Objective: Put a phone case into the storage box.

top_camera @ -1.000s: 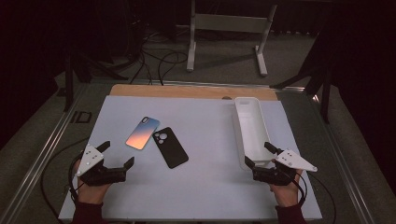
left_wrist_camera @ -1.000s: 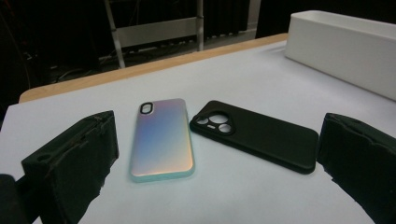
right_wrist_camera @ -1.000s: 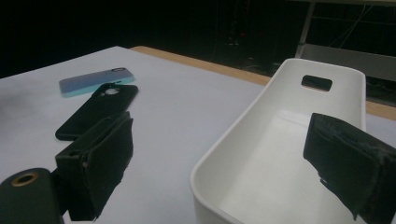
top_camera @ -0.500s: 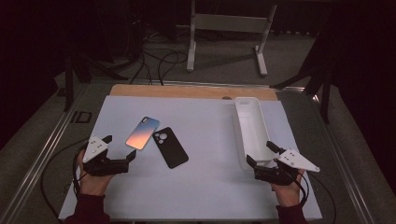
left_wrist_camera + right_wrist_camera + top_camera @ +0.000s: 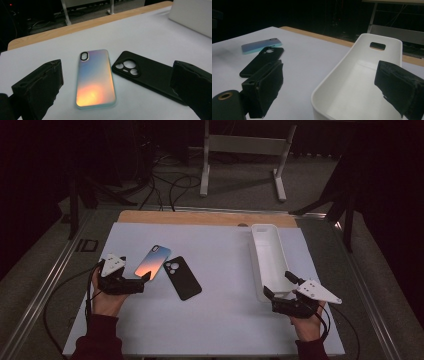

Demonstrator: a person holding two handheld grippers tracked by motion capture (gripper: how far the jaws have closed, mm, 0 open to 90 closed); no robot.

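Note:
An iridescent phone case lies back-up on the white table mat, with a black phone case just to its right. My left gripper is open right at the iridescent case's near end. In the left gripper view the iridescent case lies between the wide-apart jaws and the black case reaches toward the right jaw. My right gripper is open at the near end of a long white tray. The right gripper view shows the tray's near rim between the jaws, and the tray is empty.
The white mat covers most of the table, with a wooden strip along the far edge. A metal stand and cables lie on the dark floor beyond. Metal rails run along both table sides.
My left gripper has moved forward and right, up to the iridescent case. The right gripper has barely shifted and stays at the tray's near end.

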